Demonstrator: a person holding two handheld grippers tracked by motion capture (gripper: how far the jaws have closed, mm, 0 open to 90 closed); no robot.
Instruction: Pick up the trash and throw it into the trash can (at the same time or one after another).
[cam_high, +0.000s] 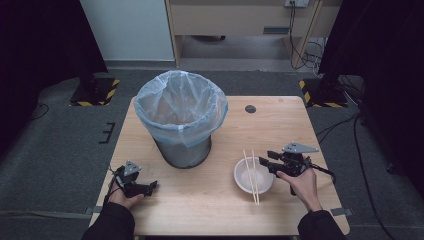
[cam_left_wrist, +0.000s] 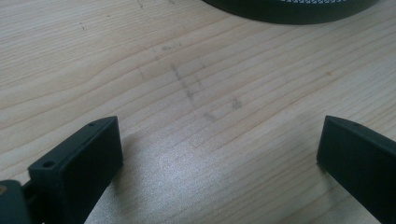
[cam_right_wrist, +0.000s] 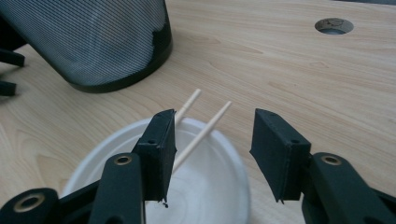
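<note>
Two pale wooden chopsticks (cam_high: 252, 175) lie side by side across a shallow white bowl (cam_high: 245, 182) near the table's right front. The right gripper (cam_high: 266, 161) hovers beside the bowl, jaws spread and empty. The left gripper (cam_high: 152, 185) rests on the table (cam_high: 280, 120), jaws wide apart.

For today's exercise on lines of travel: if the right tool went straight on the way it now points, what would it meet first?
Most likely the chopsticks lying across the white bowl, just ahead of the right tool; its jaws stand open above the bowl. Depth is hard to judge.
</note>
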